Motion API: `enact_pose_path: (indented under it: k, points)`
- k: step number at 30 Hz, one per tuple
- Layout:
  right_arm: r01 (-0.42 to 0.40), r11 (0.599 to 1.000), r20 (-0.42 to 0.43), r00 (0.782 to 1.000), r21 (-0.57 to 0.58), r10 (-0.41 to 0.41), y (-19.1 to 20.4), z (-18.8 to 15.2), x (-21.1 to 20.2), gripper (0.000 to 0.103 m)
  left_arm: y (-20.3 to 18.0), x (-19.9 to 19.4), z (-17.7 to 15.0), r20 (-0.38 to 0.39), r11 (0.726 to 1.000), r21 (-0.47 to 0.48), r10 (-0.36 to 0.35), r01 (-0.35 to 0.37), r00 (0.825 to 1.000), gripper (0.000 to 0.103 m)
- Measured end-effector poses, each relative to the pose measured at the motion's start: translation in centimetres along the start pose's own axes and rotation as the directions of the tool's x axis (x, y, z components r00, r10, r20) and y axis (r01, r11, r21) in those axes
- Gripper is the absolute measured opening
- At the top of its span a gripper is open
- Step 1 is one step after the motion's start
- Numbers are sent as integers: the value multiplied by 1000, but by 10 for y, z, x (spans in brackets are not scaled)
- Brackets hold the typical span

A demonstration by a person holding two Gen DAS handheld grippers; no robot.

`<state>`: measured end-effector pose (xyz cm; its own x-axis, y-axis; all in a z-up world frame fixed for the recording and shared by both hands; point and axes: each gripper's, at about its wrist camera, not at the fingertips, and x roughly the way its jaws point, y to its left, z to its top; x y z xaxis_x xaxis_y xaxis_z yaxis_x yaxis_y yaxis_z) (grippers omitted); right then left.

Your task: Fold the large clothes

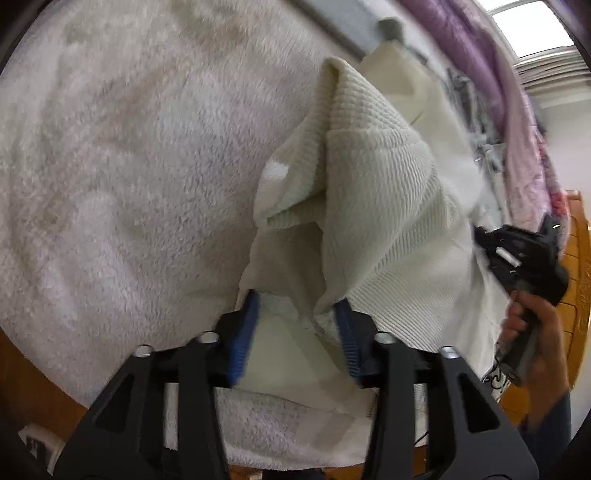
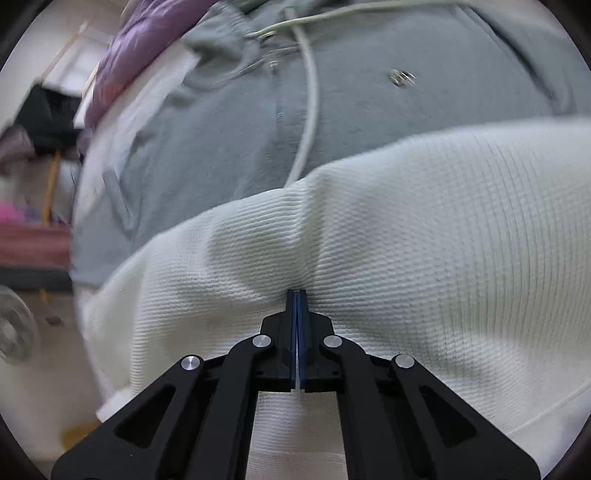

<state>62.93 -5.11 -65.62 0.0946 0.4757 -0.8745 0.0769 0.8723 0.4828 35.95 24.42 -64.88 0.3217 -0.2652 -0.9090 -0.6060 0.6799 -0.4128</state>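
A cream ribbed garment [image 1: 380, 192] lies bunched and partly lifted over a white fluffy blanket [image 1: 129, 166]. My left gripper [image 1: 297, 306] is open, its blue-padded fingers [image 1: 245, 332] on either side of a fold of the garment's edge. My right gripper [image 2: 296, 295] is shut on the same ribbed garment [image 2: 406, 229], pinching a crease of the fabric. The right gripper also shows in the left wrist view [image 1: 524, 258], held by a hand at the garment's far right side.
A grey hooded sweatshirt [image 2: 369, 103] with a white drawstring lies just beyond the cream garment. Purple bedding [image 1: 491, 74] is piled at the back. A wooden surface [image 1: 580, 277] shows at the right edge, and a window [image 1: 532, 26] above.
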Motion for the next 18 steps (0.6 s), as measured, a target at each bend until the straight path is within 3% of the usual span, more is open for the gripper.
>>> enact_pose_path:
  k: [1, 5, 9, 12, 14, 18]
  points:
    - [8, 1000, -6, 1000, 3, -8, 0, -4, -4, 0, 3, -5, -2, 21, 1000, -7, 16, -15, 1000, 68]
    - [83, 994, -51, 995, -65, -87, 2, -57, -17, 0, 24, -17, -3, 38, 995, -89, -31, 34, 999, 68]
    - [113, 992, -23, 993, -53, -114, -5, -105, -38, 0, 33, -16, -4, 33, 992, -124, -28, 32, 999, 68]
    - [102, 994, -123, 988, 40, -96, -28, -150, -29, 0, 32, -17, -5, 31, 990, -119, -72, 76, 997, 69]
    - [86, 996, -81, 993, 14, -85, -33, -163, -28, 0, 28, -14, -5, 31, 991, -106, -82, 85, 996, 74]
    - [128, 990, -60, 990, -63, -132, -27, -167, -28, 0, 24, -12, -10, 3, 983, -112, -144, 143, 990, 74]
